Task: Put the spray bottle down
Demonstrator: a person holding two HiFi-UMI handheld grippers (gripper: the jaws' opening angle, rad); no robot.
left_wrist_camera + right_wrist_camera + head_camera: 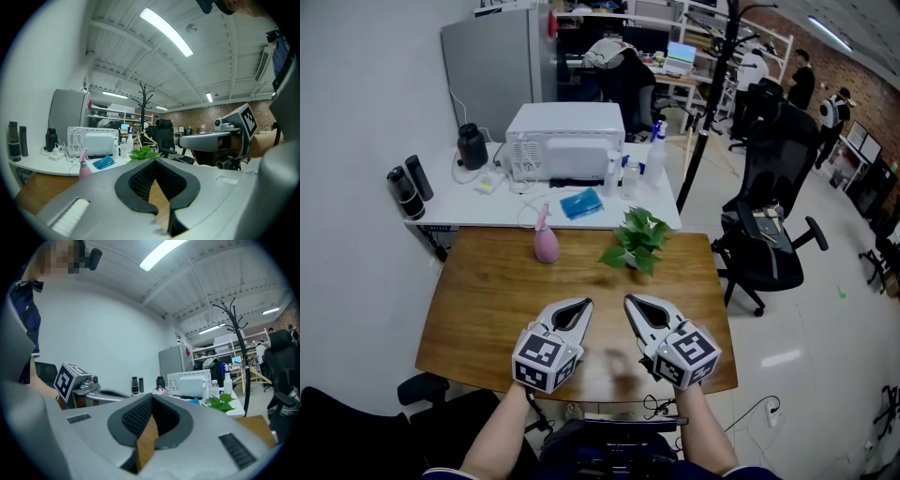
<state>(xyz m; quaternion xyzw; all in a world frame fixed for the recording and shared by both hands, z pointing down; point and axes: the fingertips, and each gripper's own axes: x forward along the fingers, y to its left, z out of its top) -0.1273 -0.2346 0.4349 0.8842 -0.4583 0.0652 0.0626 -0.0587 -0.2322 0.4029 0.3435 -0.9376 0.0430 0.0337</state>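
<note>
My left gripper (579, 307) and right gripper (635, 304), both pressed together and empty, hover over the wooden table (483, 305). The pink spray bottle (546, 240) stands upright near its far edge, well apart from both.

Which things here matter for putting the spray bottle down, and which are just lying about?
Job in hand:
- pink spray bottle, standing on the wooden table
- left gripper and right gripper, both shut and empty

Lying about:
- leafy plant
- white appliance
- blue cloth
- black jug
- office chair
</note>
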